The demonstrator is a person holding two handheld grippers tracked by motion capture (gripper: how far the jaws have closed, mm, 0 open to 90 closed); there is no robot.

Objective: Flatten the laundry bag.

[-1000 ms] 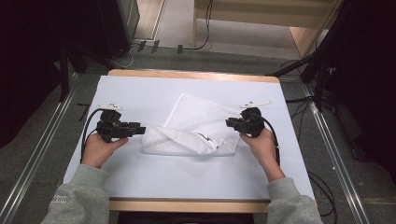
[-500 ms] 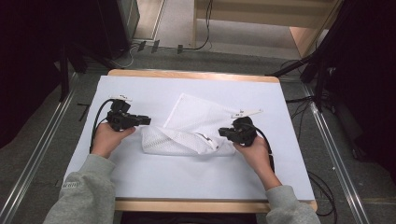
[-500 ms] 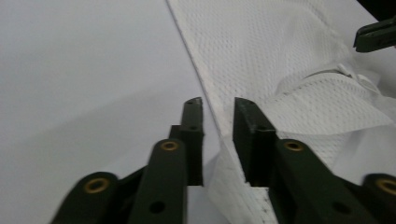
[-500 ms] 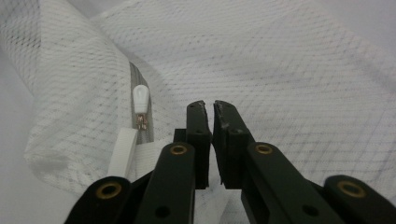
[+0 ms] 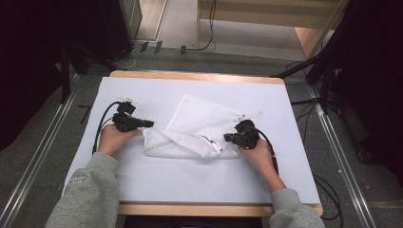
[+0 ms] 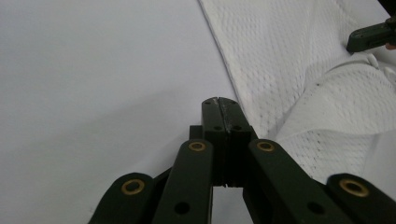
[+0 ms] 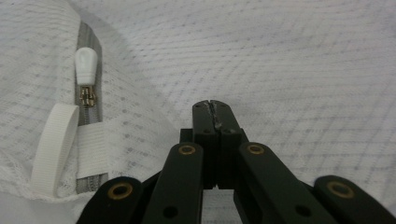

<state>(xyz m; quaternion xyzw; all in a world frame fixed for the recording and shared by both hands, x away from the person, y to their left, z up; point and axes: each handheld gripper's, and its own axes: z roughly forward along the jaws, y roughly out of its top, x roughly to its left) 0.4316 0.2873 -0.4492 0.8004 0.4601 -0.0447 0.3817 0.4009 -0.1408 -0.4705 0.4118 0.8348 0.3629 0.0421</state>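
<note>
On the white table cover, both the left gripper (image 5: 148, 123) and right gripper (image 5: 227, 137) have just closed empty beside the folded white mesh laundry bag (image 5: 190, 137), so pulling now would likely leave it unmoved.

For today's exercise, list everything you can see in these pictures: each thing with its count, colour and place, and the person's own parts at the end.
Mesh laundry bag: one, white, partly folded, middle of the table.
Zipper pull: one, white, on the bag's grey zipper, beside a white loop.
Table cover: one, white, across the tabletop.
Table: one, light wood edge, centre of the high view.
Cables: several, black, on the grey floor beyond the table.
Left hand-held gripper: one, black, jaws shut, at the bag's left edge.
Right hand-held gripper: one, black, jaws shut, at the bag's right end.
Sleeves: two, grey, bottom of the high view.
</note>
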